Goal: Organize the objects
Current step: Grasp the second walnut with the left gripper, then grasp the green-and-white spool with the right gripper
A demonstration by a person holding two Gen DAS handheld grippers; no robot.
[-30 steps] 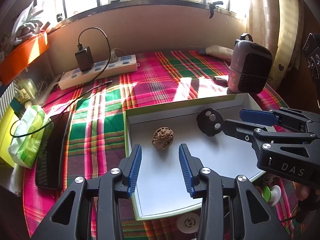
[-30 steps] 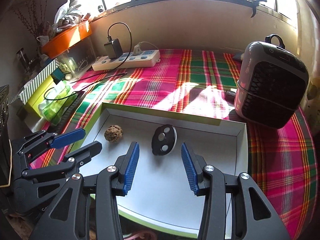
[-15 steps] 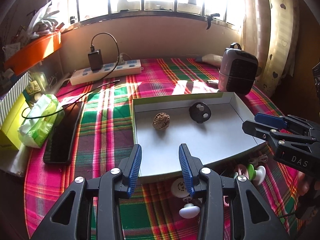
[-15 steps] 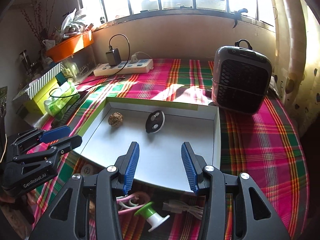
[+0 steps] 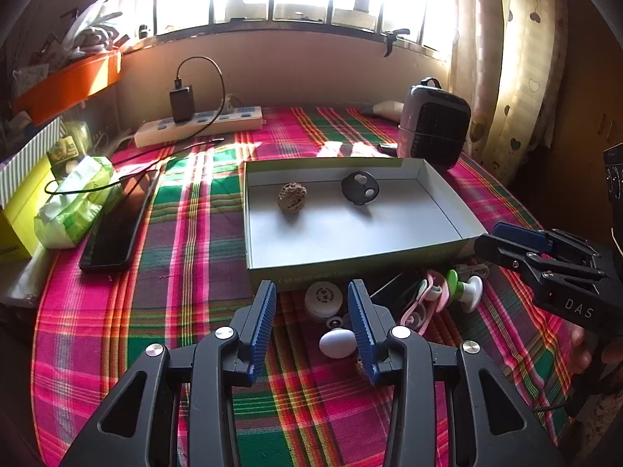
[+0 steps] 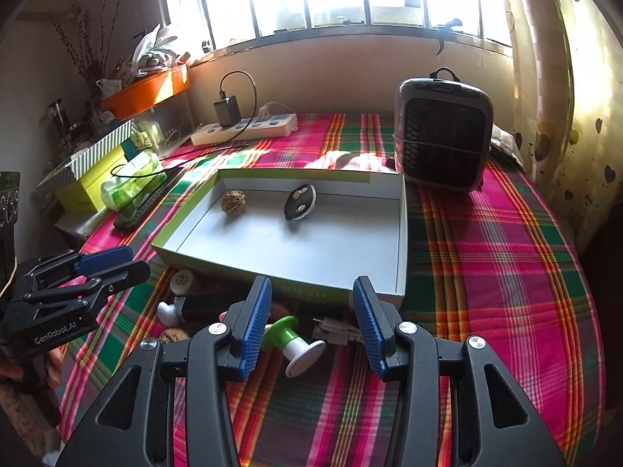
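Both tools angle downward over the near edge of a bench (image 5: 163, 303) covered in a plaid cloth, side by side, each pointing toward the window end. The left tool (image 5: 311, 311) has its blue pads set partly apart with nothing pressed between them; below its gap lie a round white cap (image 5: 323, 299) and a white egg-shaped piece (image 5: 337, 343), the latter close to the right-hand pad. The right tool (image 6: 311, 311) is likewise partly spread and holds nothing; a green-and-white spool (image 6: 292, 340) and a small grey plug (image 6: 335, 329) lie on the cloth under its gap. In the left wrist view the right tool comes in from the right edge, fingertips of the hand gripping it visible beneath.

Just beyond both tools sits a shallow open box (image 5: 444, 202) with a green rim. Inside it, toward the far wall, rest a brown walnut (image 5: 292, 197) and a dark round disc (image 5: 360, 188), apart from each other. More small items, among them a pink loop (image 5: 420, 303), are clustered on the cloth against the box's near wall.
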